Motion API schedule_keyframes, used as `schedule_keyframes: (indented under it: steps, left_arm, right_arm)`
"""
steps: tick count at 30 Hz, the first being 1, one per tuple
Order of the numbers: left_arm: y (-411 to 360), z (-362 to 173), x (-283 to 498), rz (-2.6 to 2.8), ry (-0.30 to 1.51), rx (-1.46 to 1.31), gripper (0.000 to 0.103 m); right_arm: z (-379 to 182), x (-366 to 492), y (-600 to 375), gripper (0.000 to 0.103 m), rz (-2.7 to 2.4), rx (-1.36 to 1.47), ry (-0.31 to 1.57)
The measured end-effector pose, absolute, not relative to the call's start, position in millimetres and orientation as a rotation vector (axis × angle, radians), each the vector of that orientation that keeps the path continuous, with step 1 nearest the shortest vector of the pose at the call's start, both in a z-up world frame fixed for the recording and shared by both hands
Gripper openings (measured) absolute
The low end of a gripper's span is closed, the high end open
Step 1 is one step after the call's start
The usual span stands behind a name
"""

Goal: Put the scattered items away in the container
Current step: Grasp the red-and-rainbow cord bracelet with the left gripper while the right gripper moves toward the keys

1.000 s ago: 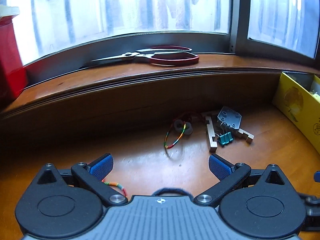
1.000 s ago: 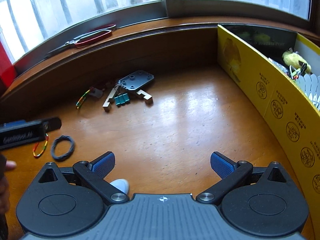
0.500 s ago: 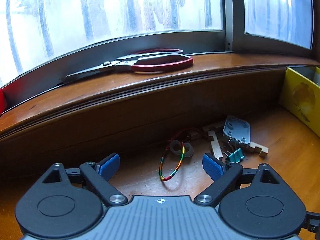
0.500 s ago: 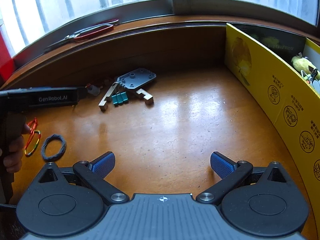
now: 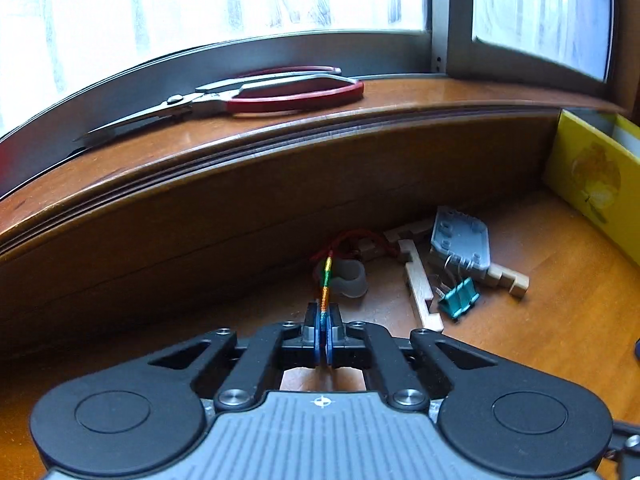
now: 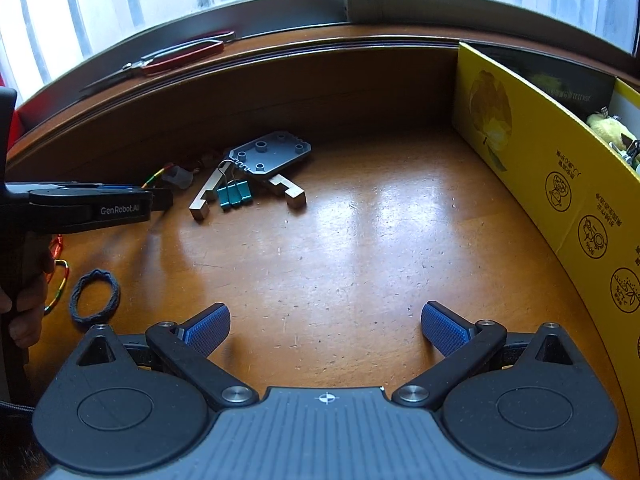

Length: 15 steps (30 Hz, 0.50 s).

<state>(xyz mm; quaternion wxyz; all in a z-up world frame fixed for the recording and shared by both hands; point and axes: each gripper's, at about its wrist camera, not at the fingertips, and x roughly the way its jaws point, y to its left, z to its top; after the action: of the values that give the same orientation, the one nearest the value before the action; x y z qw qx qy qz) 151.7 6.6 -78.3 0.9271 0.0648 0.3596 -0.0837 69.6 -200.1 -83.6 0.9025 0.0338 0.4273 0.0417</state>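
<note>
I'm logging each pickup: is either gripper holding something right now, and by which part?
The left gripper is shut on the rainbow cord loop, pinching its near end between the pads. The right gripper is open and holds nothing.

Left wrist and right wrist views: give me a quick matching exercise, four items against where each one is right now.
Items:
1. rainbow cord loop
2. red-handled scissors
3. dark hair tie
4. teal binder clips

Places:
A. on the window sill
B. pinched in the shut left gripper
C. on the table beside the wooden pieces
D. on the table alone, near the person's hand

Pairs: 1-B, 2-A, 3-D, 4-C
</note>
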Motion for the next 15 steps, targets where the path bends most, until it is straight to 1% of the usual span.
schedule_keyframes:
  steps: [5,9,12,15]
  left_arm:
    - [10.9,-52.7,136.5,-0.192,0.692,0.079,0.003]
    - [6.4,-24.5,109.7,-0.234,0.641,0.052,0.003]
    - [3.4,-14.9,91.0,-0.251,0.651,0.037,0.003]
    - [5.8,-17.3,69.2,-0.248,0.681,0.017,0.003]
  right_arm:
    - [-85.3,69.9,-198.6,0.103,0.079,0.054,0.877]
    - [-85.5,69.3,-199.4,0.103,0.081,0.057,0.876]
    - [-84.8,68.3,-202.4,0.103,0.087,0.078,0.872]
    - [-83.7,67.0,-205.9,0.103,0.097,0.098,0.868]
